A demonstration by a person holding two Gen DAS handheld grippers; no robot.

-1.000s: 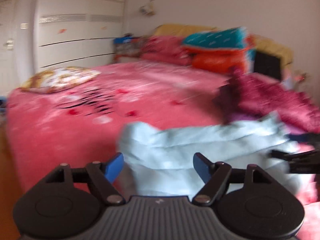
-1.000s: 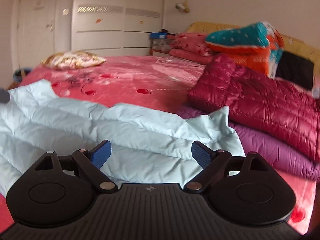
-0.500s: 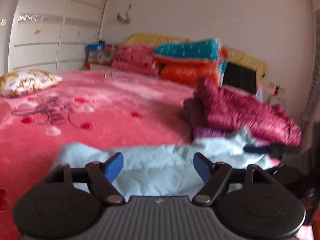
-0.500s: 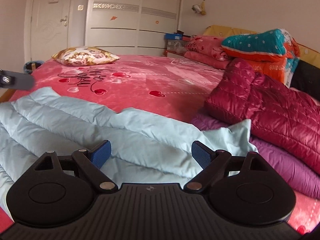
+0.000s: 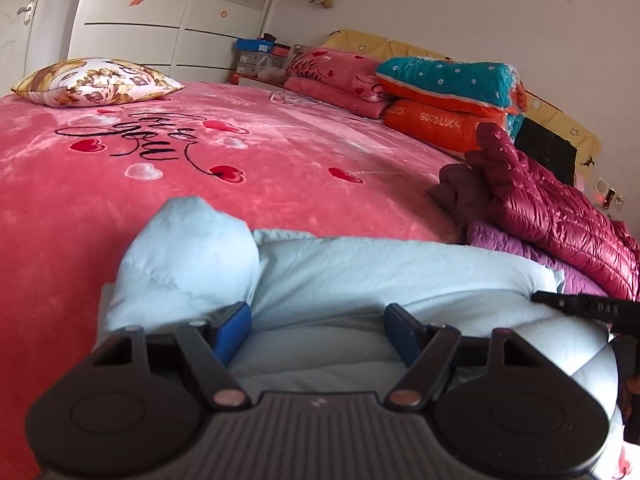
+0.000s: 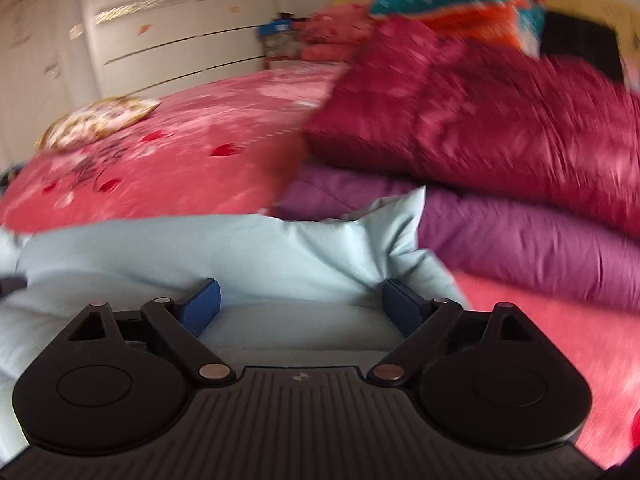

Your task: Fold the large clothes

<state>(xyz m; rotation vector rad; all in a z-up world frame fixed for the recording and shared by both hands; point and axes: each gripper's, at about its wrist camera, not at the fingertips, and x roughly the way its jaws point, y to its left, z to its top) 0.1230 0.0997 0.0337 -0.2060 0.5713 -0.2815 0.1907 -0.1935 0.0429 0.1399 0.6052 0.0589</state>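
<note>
A pale blue padded jacket [image 5: 360, 272] lies bunched on the pink bed cover, right in front of both grippers; it also shows in the right wrist view [image 6: 248, 256]. My left gripper [image 5: 318, 330] is open, its blue pads [image 5: 236, 324] low over the jacket with a puffy fold beside the left pad. My right gripper [image 6: 300, 304] is open, jaws wide, close over the jacket's right end near a pointed corner [image 6: 412, 216]. The right gripper's tip shows at the right edge of the left wrist view [image 5: 588, 308]. Nothing is gripped.
A dark red quilted jacket [image 5: 560, 216] lies on a purple one [image 6: 520, 248] to the right. The pink bed cover [image 5: 200, 168] stretches ahead. A floral pillow [image 5: 96, 80] lies far left, stacked folded quilts [image 5: 444, 92] at the headboard, white wardrobes [image 5: 160, 20] behind.
Both grippers have dropped lower and closer to the blue jacket. The left view has swung right then settled; the right view is now moving, blurred, turned toward the jacket pile.
</note>
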